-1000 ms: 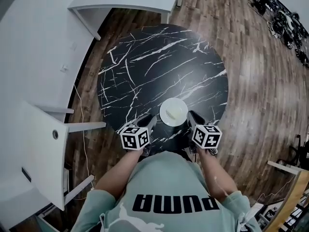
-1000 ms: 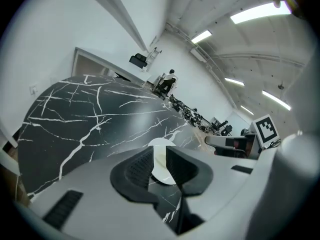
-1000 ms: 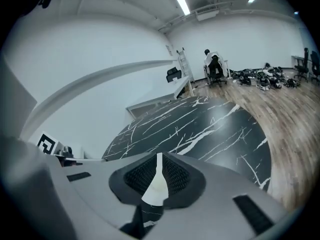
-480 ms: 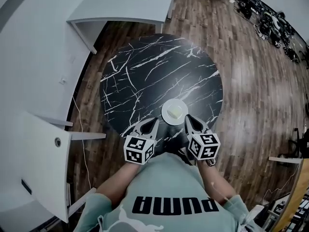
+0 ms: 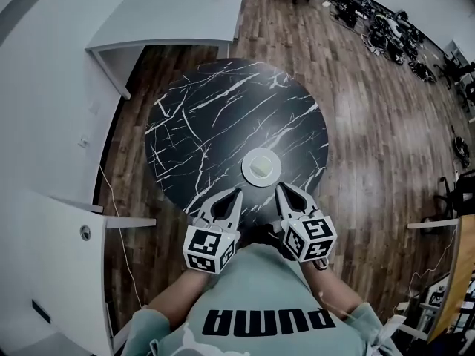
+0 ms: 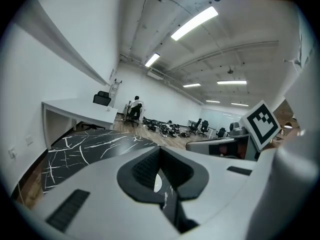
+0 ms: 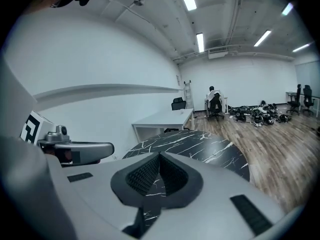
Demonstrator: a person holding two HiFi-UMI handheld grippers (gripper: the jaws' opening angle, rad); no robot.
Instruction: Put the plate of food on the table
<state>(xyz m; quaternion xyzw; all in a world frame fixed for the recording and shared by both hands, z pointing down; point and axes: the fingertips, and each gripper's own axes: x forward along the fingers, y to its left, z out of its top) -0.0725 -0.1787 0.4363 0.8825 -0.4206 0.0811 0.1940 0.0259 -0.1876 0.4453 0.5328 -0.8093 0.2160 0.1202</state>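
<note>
On my head view the round black marble table fills the middle of the frame. The plate stands on it near the lower right edge of the top, carrying a pale piece of food. The plate sits flat on the table and nothing is touching it.

Both tools hang just below the plate in the frame, over the table's near edge. The left hand-held gripper is to the lower left of the plate. The right hand-held gripper is to its lower right. Both are close to the plate but apart from it.

In the left gripper view I see the jaws clenched, tips meeting, with only the diamond-shaped hollow between them and nothing held. Through that hollow I see the veined table top and a small white sliver. The right gripper view shows the same: tips together, hollow empty, dark marble behind it.

Each tool has its marker cube toward the bottom of the head view, over my pale green shirt.

A white desk stands at the upper left. The wooden floor runs down the right side.
</note>
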